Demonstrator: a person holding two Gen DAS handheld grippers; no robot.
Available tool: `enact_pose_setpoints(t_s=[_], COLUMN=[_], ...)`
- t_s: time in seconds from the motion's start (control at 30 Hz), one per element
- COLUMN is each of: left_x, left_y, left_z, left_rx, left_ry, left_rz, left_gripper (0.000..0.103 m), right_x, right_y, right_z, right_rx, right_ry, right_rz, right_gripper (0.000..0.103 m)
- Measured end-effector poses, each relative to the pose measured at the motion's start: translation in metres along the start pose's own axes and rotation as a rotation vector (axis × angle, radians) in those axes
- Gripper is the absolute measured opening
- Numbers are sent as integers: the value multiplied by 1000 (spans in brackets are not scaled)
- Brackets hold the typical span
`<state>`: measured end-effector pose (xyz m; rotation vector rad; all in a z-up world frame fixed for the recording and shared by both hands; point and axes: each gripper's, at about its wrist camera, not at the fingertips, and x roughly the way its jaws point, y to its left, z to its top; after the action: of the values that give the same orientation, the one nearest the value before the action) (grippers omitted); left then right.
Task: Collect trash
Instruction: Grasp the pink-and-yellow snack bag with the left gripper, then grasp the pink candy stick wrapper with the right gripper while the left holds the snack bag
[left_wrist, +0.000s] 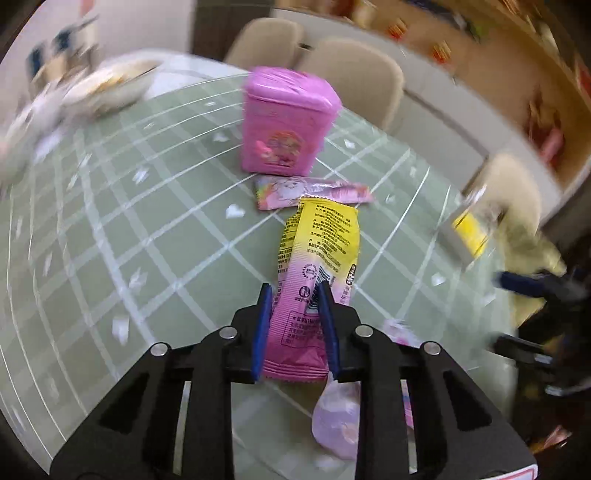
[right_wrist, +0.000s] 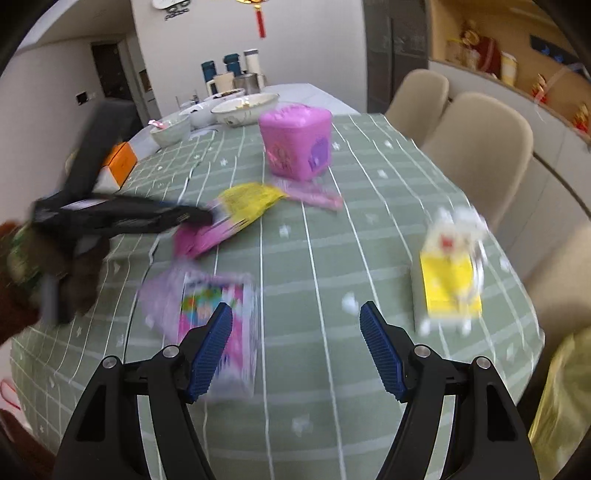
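Dining table with a green grid cloth (right_wrist: 369, 258); pink bin (left_wrist: 286, 122) stands mid-table, lid looks closed. Left gripper (left_wrist: 295, 295) is clenched on the pink end of a yellow-pink wrapper (left_wrist: 314, 266), which sticks out toward the bin, yellow end nearest it. A second pink wrapper (left_wrist: 314, 192) lies flat just in front of the bin, partly under the held wrapper's far tip. Right gripper (right_wrist: 293, 332) is released, jaws wide, nothing between them; a colourful packet (right_wrist: 218, 314) lies by its left finger, on the near side of the bin, and a yellow box (right_wrist: 448, 284) sits well right of the bin. Frames are motion-blurred, so lid detail is unclear. Judgement: step in hand is carrying the held wrapper to the bin. Keep the pinch firm, since a thin film can slip; lift the tip clear of the flat wrapper so it doesn't drag. Bin looks light, so approach from above rather than nudging its side, and the free gripper may need to deal with the lid first.
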<state>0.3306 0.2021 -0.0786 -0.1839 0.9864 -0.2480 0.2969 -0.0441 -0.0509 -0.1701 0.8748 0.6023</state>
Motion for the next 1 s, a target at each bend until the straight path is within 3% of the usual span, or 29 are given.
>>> enact_pose_setpoints(t_s=[0.2, 0.43, 0.57, 0.67, 0.77, 0.93, 1.0], left_x=[-43, -63, -69, -68, -68, -66, -65], left_y=[9, 21, 22, 25, 27, 30, 31], left_z=[-42, -67, -76, -79, -82, -82, -81], left_rx=[-227, -290, -307, -313, -319, -320, -317], left_ry=[-28, -22, -28, -25, -22, -17, -15], left_rz=[107, 142, 140, 133, 121, 108, 103], left_gripper=[24, 25, 25, 25, 25, 25, 26], right_x=[59, 136, 160, 167, 160, 134, 121], right_y=[3, 8, 3, -8, -7, 11, 19], right_z=[63, 108, 114, 111, 105, 80, 74], right_rx=[-73, -195, -187, -106, -65, -35, -64], right_ry=[28, 114, 139, 162, 156, 173, 147], right_rz=[1, -23, -10, 46, 72, 218, 194], right_gripper=[68, 68, 68, 68, 68, 68, 68])
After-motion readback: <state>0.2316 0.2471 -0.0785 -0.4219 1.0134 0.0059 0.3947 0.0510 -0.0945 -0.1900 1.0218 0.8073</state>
